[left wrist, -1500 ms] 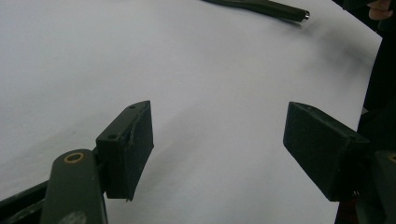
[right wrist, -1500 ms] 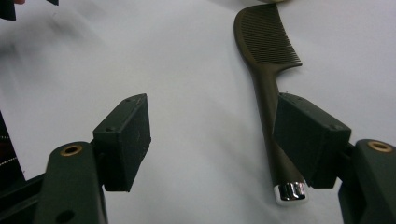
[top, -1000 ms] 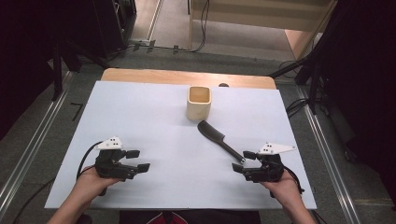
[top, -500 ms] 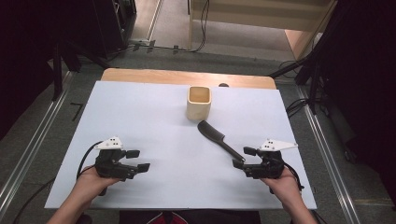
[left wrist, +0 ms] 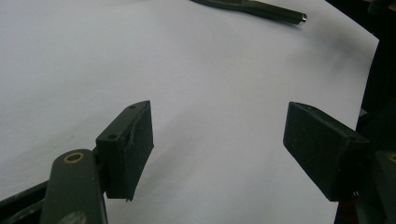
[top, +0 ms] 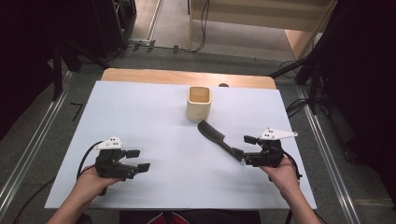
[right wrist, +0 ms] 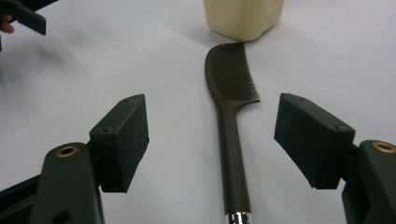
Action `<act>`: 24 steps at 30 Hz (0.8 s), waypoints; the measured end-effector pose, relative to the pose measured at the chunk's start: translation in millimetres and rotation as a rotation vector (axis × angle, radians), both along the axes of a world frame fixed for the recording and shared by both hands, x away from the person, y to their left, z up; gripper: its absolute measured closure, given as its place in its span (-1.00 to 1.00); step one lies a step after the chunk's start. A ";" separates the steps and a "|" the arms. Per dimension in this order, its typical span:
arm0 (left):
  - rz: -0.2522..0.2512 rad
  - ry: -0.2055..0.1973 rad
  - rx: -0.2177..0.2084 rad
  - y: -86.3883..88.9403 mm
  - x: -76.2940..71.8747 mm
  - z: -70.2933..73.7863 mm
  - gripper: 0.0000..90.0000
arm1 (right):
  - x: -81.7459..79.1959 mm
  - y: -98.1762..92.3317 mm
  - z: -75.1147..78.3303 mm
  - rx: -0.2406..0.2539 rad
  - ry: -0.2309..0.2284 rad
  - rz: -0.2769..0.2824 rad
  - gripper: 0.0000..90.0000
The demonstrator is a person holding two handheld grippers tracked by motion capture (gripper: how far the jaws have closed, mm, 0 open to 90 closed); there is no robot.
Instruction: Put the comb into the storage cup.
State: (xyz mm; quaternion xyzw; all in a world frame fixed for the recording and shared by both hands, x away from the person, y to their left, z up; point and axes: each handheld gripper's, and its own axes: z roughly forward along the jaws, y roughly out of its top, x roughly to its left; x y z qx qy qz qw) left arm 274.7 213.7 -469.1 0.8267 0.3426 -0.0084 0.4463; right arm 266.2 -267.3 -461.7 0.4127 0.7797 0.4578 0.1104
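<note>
Holding a gripper in each hand, the person reaches in from the near edge of the white-covered table (top: 154, 107). In the high view the left gripper (top: 138, 160) sits at about seven o'clock on the sheet, its jaws spread apart over bare white surface with nothing between them; the left gripper view shows the same wide gap above the plain sheet. The right gripper (top: 243, 148) is at about four o'clock, pointing toward ten o'clock, and its jaws also stand well apart, pressing on nothing. In the right gripper view the dark comb (right wrist: 231, 116) lies flat on the sheet between the two open jaws, its handle running toward the camera and its metal-tipped end at the bottom edge, clear of both pads.

Seen from above, the comb (top: 215, 136) lies slanted, its handle end just beside the right gripper's lower jaw at four o'clock and its toothed head toward twelve. Just beyond the comb's head stands the cream-coloured cup (top: 199, 103), upright, open at the top, close to the comb's tip; whether the two touch cannot be told. Past the cup, the wooden strip (top: 140, 76) of the tabletop shows at the far edge.
</note>
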 end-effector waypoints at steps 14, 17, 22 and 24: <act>-0.002 0.000 0.002 -0.2 0.5 -0.4 -0.44 | 18.0 -3.1 -3.1 0.007 0.004 -0.012 -0.46; -0.004 0.000 0.000 -0.6 0.3 -0.5 -0.44 | 18.3 -2.6 -4.7 0.012 0.012 -0.012 -0.46; -0.003 0.003 -0.001 -0.7 0.4 -0.6 -0.44 | 19.1 -2.3 -9.6 0.005 0.016 0.012 -0.46; -0.004 0.004 0.002 -0.9 0.4 -0.5 -0.44 | 19.4 -2.9 -11.9 0.009 0.016 0.027 -0.46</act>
